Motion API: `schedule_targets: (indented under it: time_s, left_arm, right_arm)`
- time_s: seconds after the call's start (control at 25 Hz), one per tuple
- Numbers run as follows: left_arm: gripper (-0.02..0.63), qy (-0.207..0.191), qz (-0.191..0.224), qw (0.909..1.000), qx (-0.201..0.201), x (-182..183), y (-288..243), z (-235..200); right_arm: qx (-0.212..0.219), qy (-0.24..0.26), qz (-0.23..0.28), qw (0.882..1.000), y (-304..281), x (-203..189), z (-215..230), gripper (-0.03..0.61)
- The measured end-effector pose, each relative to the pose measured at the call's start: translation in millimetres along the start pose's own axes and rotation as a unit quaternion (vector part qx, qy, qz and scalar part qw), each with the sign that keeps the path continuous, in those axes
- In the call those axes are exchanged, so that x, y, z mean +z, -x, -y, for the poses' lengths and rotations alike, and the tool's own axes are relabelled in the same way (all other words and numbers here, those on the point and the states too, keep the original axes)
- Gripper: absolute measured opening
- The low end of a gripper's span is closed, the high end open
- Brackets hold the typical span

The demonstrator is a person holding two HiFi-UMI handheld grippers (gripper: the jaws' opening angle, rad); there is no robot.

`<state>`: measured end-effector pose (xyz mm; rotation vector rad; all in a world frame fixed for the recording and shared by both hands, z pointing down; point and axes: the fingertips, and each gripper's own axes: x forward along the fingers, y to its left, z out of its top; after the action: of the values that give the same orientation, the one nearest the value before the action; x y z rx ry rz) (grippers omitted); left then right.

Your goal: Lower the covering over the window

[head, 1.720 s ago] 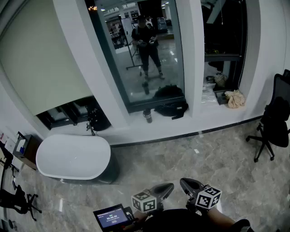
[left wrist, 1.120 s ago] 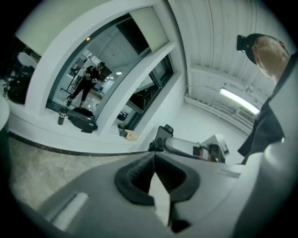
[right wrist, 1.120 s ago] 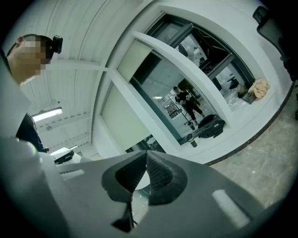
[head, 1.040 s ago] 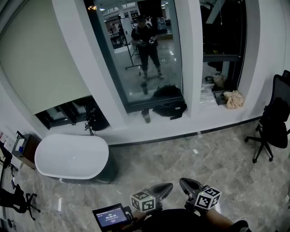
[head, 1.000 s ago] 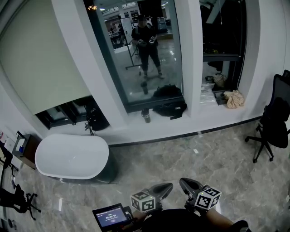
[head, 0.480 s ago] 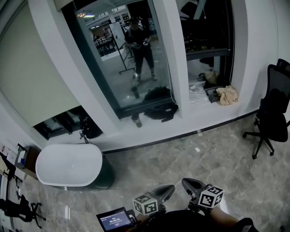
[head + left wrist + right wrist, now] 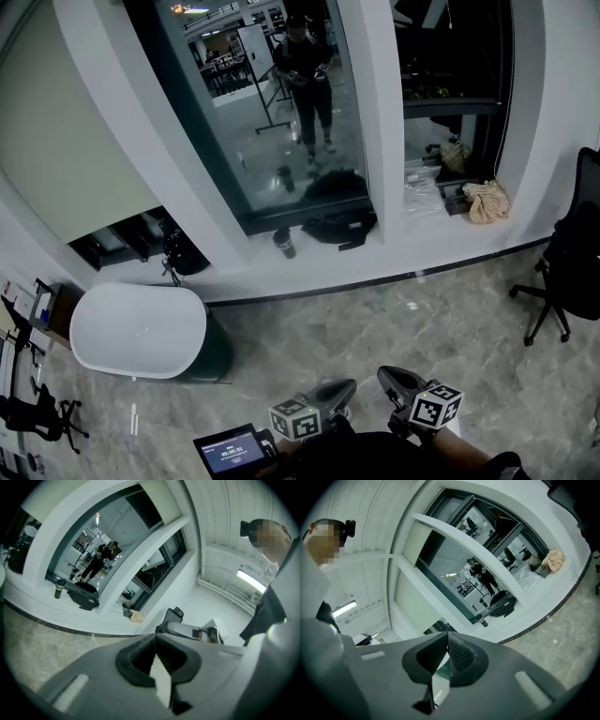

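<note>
Three windows line the far wall. A beige blind (image 7: 66, 141) hangs most of the way down over the left window. The middle window (image 7: 272, 112) is bare dark glass that mirrors a person, and its blind (image 7: 417, 541) covers only the top. The right window (image 7: 455, 75) is dark. Low in the head view and close to my body, my left gripper (image 7: 335, 393) and right gripper (image 7: 392, 379) point toward the windows from well back. Both are shut with nothing between the pads, as the left gripper view (image 7: 155, 637) and the right gripper view (image 7: 446, 634) show.
A white bathtub (image 7: 141, 330) stands below the left window. On the sill (image 7: 394, 253) lie a black bag (image 7: 339, 225), a cup (image 7: 284, 242) and a beige cloth (image 7: 487, 200). A black office chair (image 7: 572, 272) stands at the right. A small screen (image 7: 228, 450) is by my left gripper.
The whole view has shifted as I move across the floor toward the windows. Both grippers keep their place in front of my body and stay shut.
</note>
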<state>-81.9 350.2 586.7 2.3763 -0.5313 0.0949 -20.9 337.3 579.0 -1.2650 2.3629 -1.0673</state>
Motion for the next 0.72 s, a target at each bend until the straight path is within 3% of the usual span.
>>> schedule_targets:
  time_s: [0.44, 0.72]
  left_arm:
    - [0.002, -0.023, -0.006, 0.9976, -0.064, 147, -74, -135]
    - [0.002, 0.0, -0.007, 0.9974, -0.072, 189, -97, -184]
  right_arm:
    - [-0.029, 0.037, 0.065, 0.997, -153, 117, 50, 0.008]
    - [-0.045, 0.016, 0.069, 0.996, -201, 143, 76, 0.017]
